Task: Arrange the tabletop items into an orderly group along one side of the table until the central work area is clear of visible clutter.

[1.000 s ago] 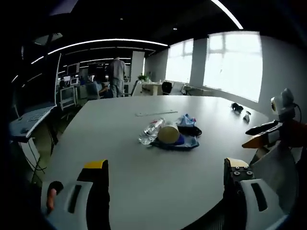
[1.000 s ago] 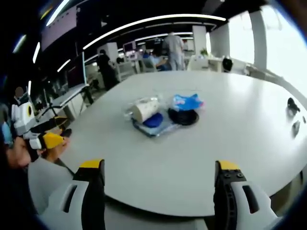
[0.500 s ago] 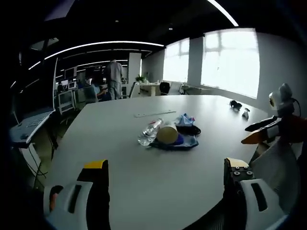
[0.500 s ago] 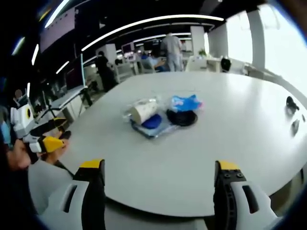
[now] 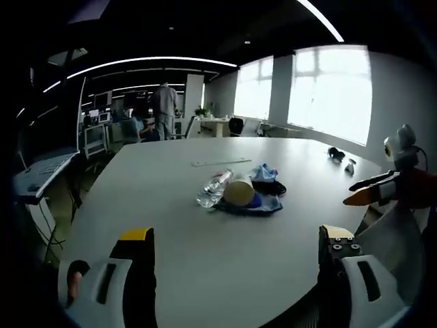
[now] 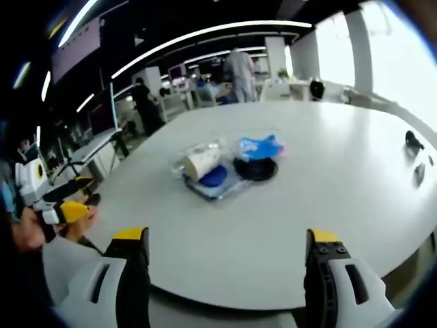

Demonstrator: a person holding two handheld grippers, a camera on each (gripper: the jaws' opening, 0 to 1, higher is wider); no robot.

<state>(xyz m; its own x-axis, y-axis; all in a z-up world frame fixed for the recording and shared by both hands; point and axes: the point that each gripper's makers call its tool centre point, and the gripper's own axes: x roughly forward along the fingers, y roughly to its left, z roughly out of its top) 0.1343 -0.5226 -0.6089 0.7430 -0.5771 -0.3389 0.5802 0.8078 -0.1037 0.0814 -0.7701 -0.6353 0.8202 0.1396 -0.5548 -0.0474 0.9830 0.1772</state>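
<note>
Your left gripper (image 5: 235, 256) hangs released over the near edge of the table (image 5: 164, 205), jaws wide apart and holding nothing. Your right gripper (image 6: 225, 260) is likewise spread and empty at its own table edge.

In the left gripper view the clutter sits at about 12 o'clock from the jaws, near the table's middle: a clear bottle (image 5: 213, 187) lying on its side, a paper cup (image 5: 239, 191) on its side touching it at 3 o'clock, a blue cloth (image 5: 263, 171) behind, and a black dish (image 5: 272, 186) just beside the cup, all bunched on a blue-edged sheet (image 5: 266, 203). A ruler (image 5: 222, 162) lies apart at 12 o'clock of the pile. Two small dark things (image 5: 339, 156) rest far off at 2 o'clock. Your right gripper shows at 3 o'clock there.

In the right gripper view the same pile lies at 12 o'clock, cup (image 6: 199, 161) left of the dish (image 6: 255, 168).
</note>
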